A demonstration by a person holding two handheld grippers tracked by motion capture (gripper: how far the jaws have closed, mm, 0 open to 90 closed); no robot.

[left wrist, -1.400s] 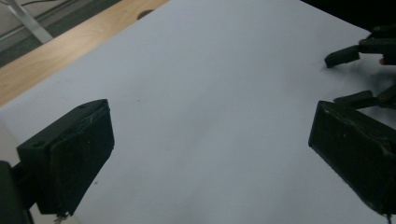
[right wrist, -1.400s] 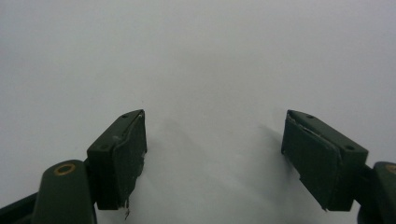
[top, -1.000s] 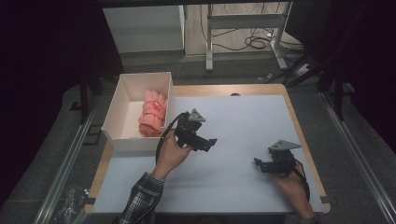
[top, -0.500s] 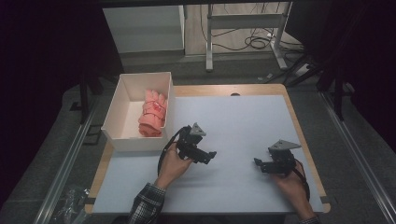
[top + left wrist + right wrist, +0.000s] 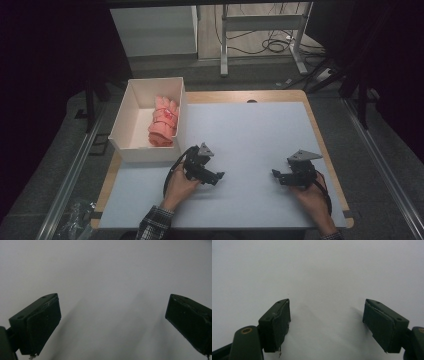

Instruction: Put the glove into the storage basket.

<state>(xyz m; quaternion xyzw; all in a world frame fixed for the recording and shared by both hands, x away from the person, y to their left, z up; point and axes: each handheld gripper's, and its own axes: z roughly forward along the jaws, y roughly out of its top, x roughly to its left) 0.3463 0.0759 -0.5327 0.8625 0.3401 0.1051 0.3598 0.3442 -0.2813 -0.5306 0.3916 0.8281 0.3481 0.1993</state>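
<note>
Status: the pink rolled cloth [image 5: 163, 123] is lying inside the white box [image 5: 125, 124], against its right wall, and the box is sitting at the table's far-left corner, overhanging the left edge a little. Judged from this, the putting-away step looks done; nothing else is lying on the mat to be collected, so what is left seems to be only parking the tools.

Left gripper [image 5: 218, 176] is hovering over the mat near the table's near edge, just in front of the box's near wall; its jaws are standing wide apart with nothing between them (left gripper view confirms bare mat). Right gripper [image 5: 275, 174] is hovering toward the near-right corner, jaws likewise spread wide and empty.

Surface: a pale blue-grey mat [image 5: 260, 130] is covering a wooden table [image 5: 235, 97], whose rim is showing along the far and right edges.

Room: dark surroundings, grey carpet, a metal frame with cables [image 5: 277, 45] lying on the floor beyond the far edge.
</note>
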